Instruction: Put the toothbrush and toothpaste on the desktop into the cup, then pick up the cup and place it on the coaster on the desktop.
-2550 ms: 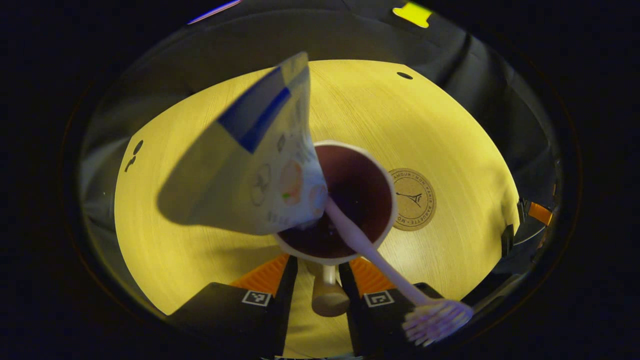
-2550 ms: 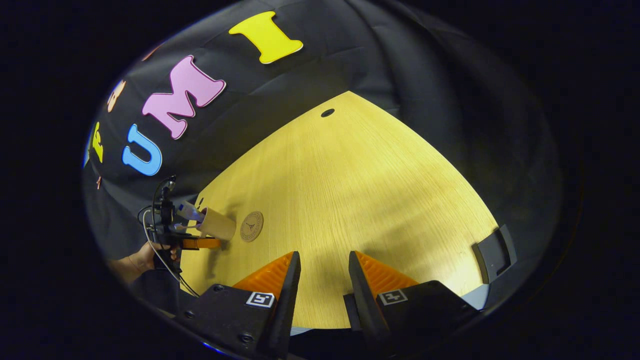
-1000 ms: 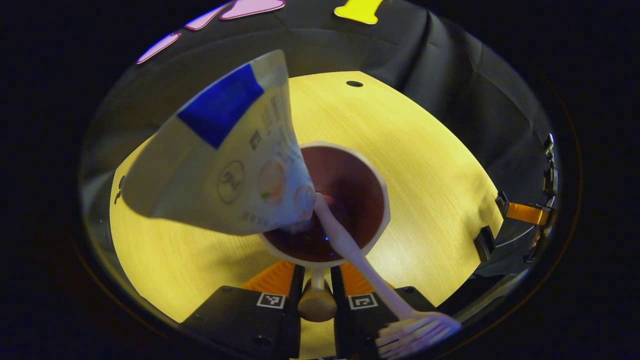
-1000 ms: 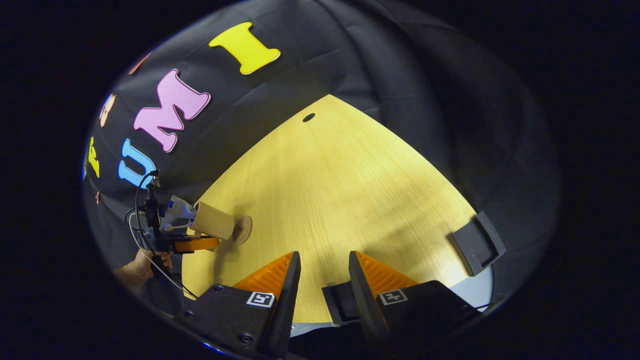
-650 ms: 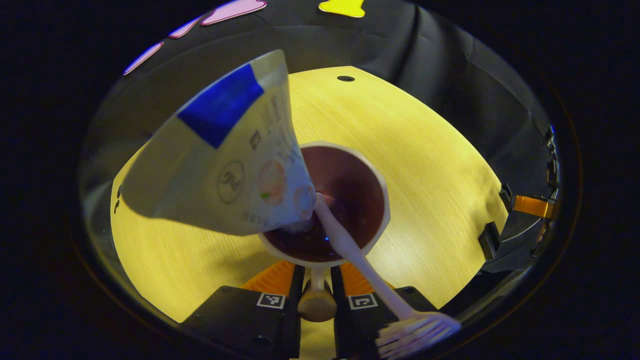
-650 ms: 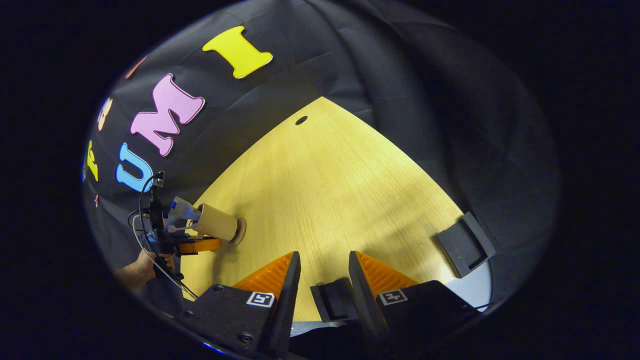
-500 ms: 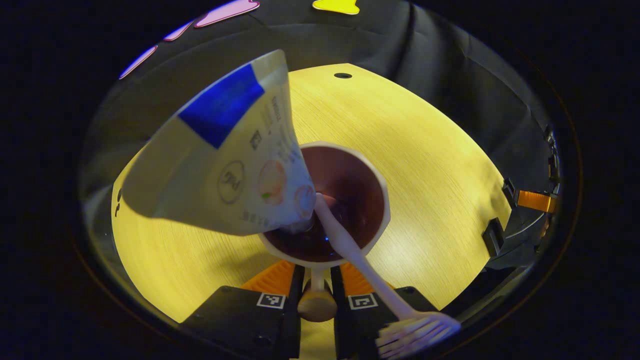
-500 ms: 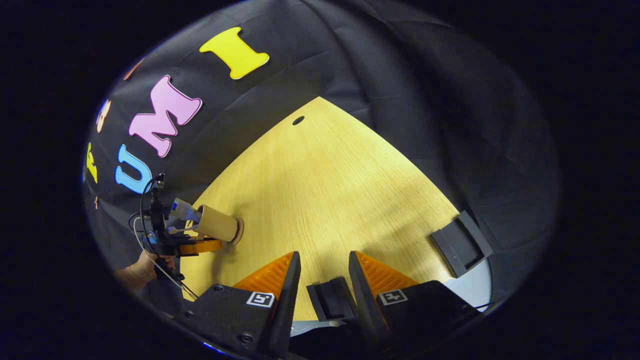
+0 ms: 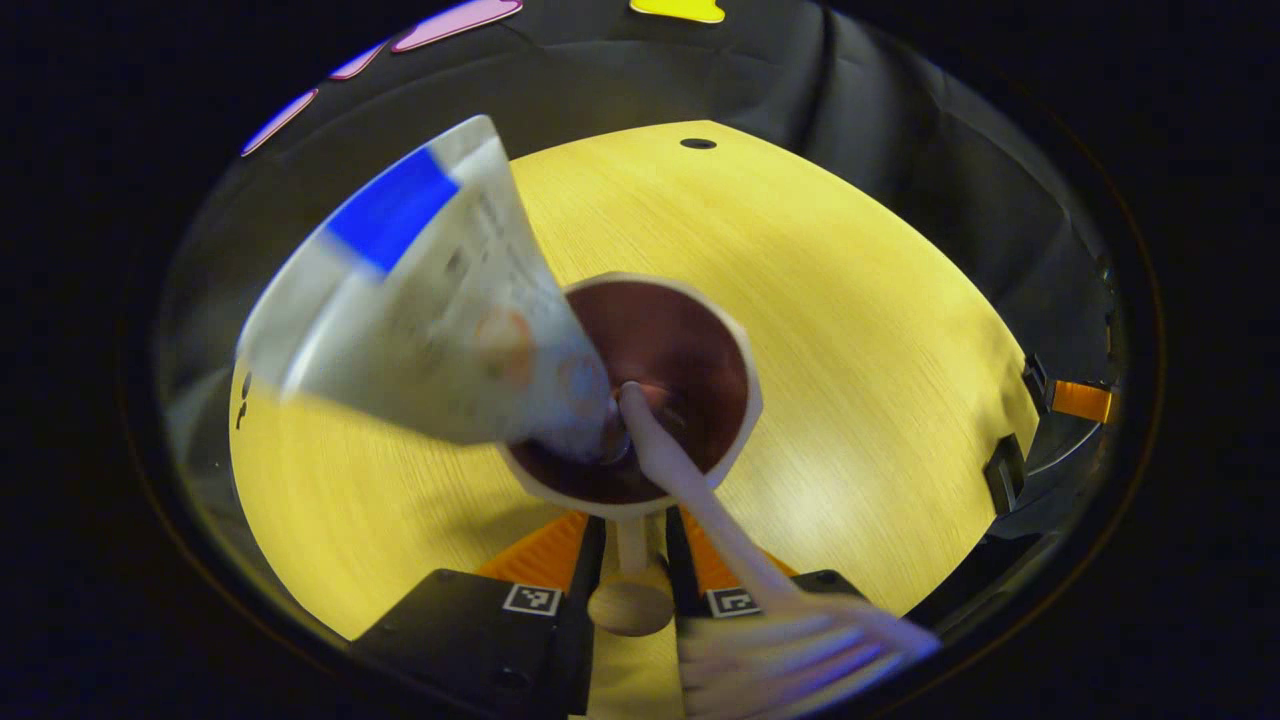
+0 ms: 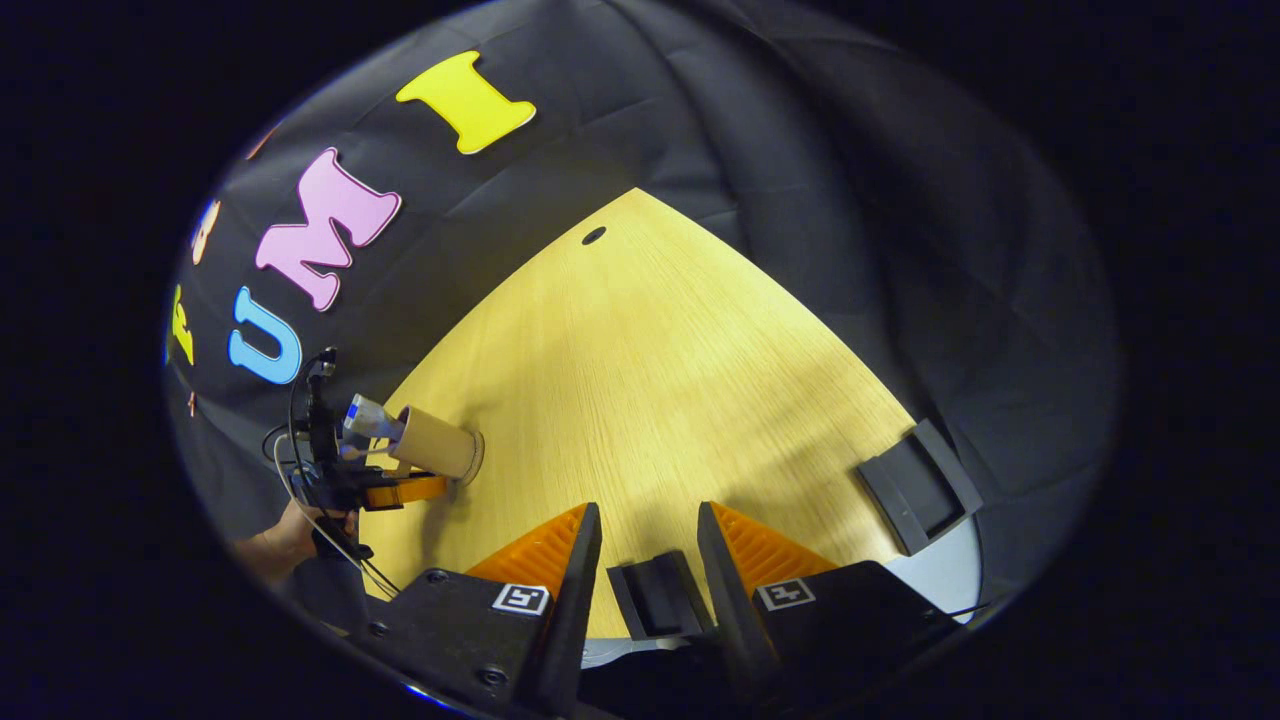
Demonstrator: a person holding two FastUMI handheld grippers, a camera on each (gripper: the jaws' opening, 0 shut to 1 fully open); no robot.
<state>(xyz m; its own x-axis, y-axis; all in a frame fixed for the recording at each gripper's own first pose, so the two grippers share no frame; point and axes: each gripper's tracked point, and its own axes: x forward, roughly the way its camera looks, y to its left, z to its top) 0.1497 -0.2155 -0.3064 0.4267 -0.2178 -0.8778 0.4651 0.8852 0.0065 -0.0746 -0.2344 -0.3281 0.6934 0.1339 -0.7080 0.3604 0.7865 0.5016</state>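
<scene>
Left gripper view: the left gripper (image 9: 634, 540) points down over the cup (image 9: 640, 500), its two fingers standing close on either side of the cup's handle (image 9: 630, 590). Whether they press on it cannot be told. Just ahead of the fingertips the dark mouth of the cup opens wide. The toothpaste (image 9: 430, 300) leans out of it up and to the left, crimped end highest. The toothbrush (image 9: 700, 500) slants out toward the lower right, its bristle head blurred beside the right finger. The wooden desktop (image 9: 850, 300) spreads beyond the cup.

Right gripper view: the right gripper (image 10: 645, 545) hangs above the near edge of the desktop (image 10: 660, 370), fingers parted with nothing between them. Far off to its left stands the cup (image 10: 435, 445), toothpaste (image 10: 365, 415) poking from its top. A thin edge of the coaster (image 10: 478, 455) shows at the cup's base; the cup appears to sit on it. The left gripper (image 10: 400, 490) is beside the cup, a hand (image 10: 285, 530) gripping it.
</scene>
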